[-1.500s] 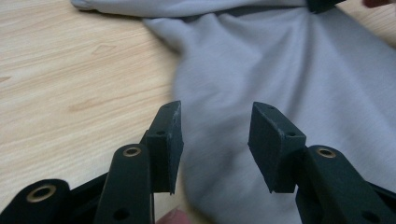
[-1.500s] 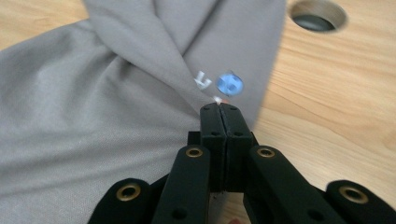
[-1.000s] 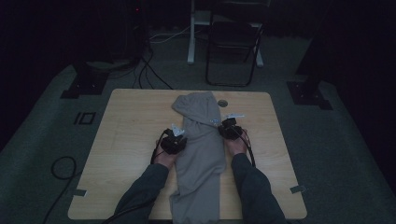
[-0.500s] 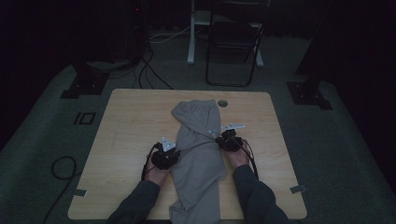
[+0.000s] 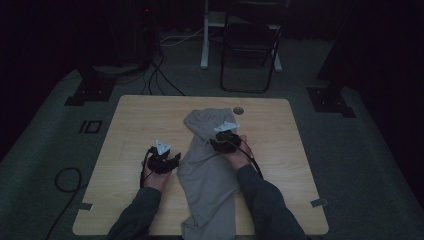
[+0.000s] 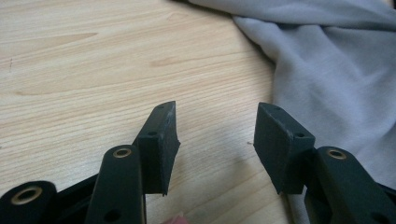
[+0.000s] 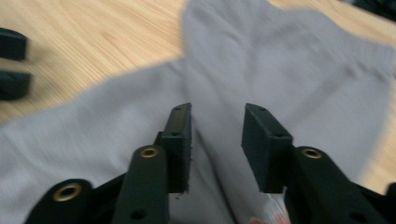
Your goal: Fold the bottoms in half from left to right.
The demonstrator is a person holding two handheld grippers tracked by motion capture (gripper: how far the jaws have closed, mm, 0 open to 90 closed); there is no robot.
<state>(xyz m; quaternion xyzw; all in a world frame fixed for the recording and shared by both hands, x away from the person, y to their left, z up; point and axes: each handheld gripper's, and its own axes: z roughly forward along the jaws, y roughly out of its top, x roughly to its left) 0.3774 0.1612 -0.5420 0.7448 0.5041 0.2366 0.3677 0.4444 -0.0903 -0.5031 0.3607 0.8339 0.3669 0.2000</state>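
Observation:
A grey garment (image 5: 207,165) lies lengthwise down the middle of the wooden table (image 5: 140,120), its near end hanging over the front edge. My left gripper (image 5: 170,159) is just left of it. In the left gripper view its jaws (image 6: 217,135) have just been opening and stand open over bare wood, with the cloth (image 6: 327,70) to their right and nothing between them. My right gripper (image 5: 220,142) hovers over the garment's upper part. Its jaws (image 7: 217,135) have just been opening too and stand open above the cloth (image 7: 280,60), not pressing on it.
A small round grommet (image 5: 238,110) sits in the table near the far edge. Behind the table stand a dark chair (image 5: 247,45) and a white post (image 5: 205,35). Cables (image 5: 65,180) trail on the floor at the left. The left gripper's jaws (image 7: 9,60) show at the right gripper view's left edge.
Both grippers have let go of the garment and opened. The left hand slid left and nearer onto bare wood. The right hand rose a little over the cloth.

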